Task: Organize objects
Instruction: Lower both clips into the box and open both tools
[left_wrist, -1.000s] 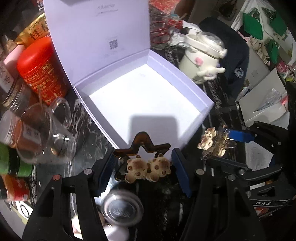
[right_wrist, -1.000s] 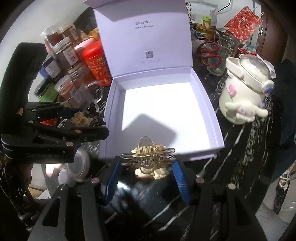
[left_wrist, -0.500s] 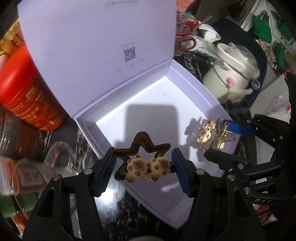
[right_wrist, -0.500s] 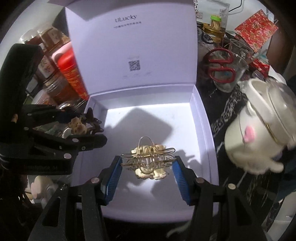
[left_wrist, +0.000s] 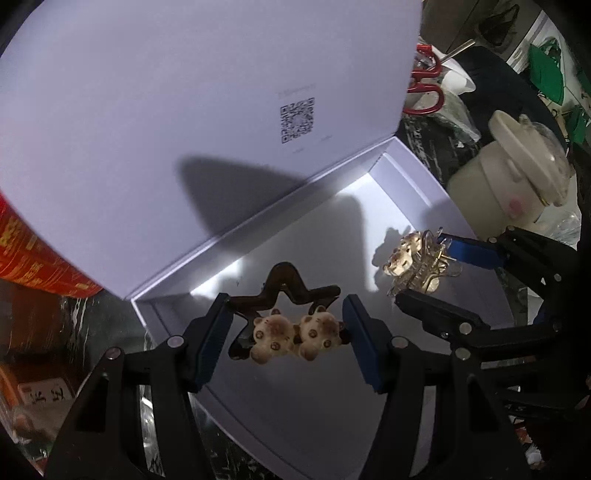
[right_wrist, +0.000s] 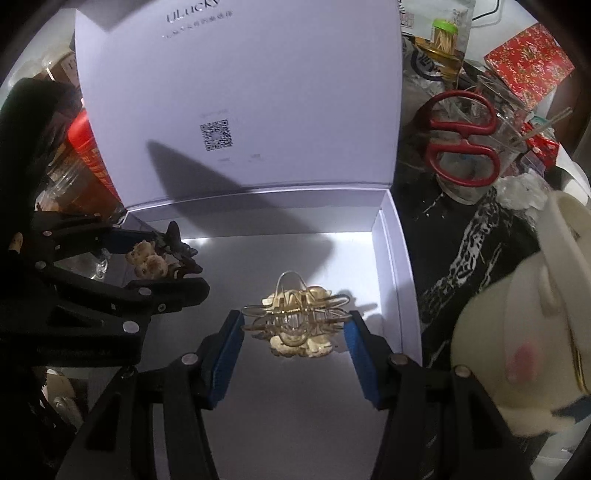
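Observation:
An open white box (left_wrist: 410, 173) (right_wrist: 400, 280) with its lid standing up lies in front of me. My left gripper (left_wrist: 284, 328) is shut on a brown star hair clip with two small bears (left_wrist: 291, 328) and holds it over the box's left part. It also shows in the right wrist view (right_wrist: 155, 258). My right gripper (right_wrist: 295, 328) is shut on a gold flower hair clip (right_wrist: 295, 321) and holds it over the box's right part. That clip also shows in the left wrist view (left_wrist: 413, 258).
A red tin (left_wrist: 33, 254) (right_wrist: 88, 151) stands left of the box. Red scissors in a glass (right_wrist: 461, 144) and a cream cartoon jar (left_wrist: 513, 184) (right_wrist: 532, 332) stand to the right on a dark marbled table (right_wrist: 465, 236). Jars crowd the left.
Both grippers have moved forward from the box's front edge to over its inside, each still holding its clip. The box and lid now fill more of both views.

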